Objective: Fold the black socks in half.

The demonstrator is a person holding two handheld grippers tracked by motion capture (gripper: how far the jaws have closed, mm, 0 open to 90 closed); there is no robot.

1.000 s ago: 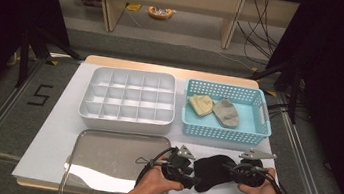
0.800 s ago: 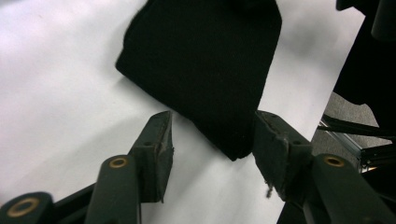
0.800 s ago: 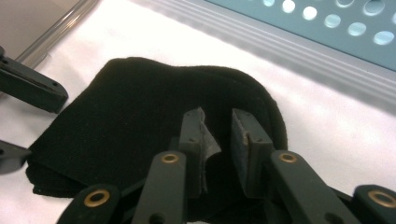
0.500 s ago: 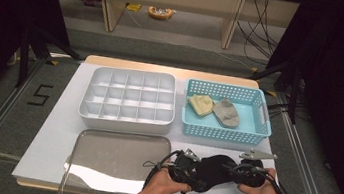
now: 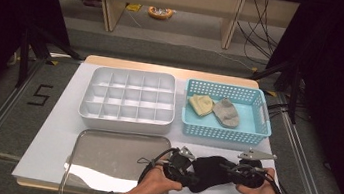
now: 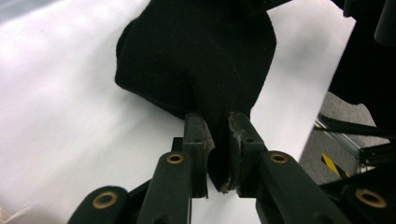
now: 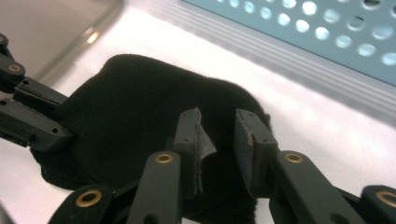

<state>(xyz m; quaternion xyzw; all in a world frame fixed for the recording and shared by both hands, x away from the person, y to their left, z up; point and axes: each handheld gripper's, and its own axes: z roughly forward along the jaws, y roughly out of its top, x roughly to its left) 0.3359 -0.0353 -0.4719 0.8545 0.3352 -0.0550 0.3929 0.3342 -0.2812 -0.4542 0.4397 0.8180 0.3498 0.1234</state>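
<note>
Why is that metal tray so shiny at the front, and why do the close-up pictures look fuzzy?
High view: the metal tray mirrors overhead light as a white glare patch near its front edge. Left gripper view: the white table is overexposed and the black cloth shows little texture. Right gripper view: the blue basket is out of focus.

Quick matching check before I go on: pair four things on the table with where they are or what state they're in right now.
Things:
1. black sock
2. yellow sock
3. metal tray
4. divided white organiser

Places or states:
A. beside the grey sock in the blue basket
B. near left of the table, nothing on it
C. pinched between the left gripper and right gripper
D. far left, every compartment bare

Pairs: 1-C, 2-A, 3-B, 4-D
</note>
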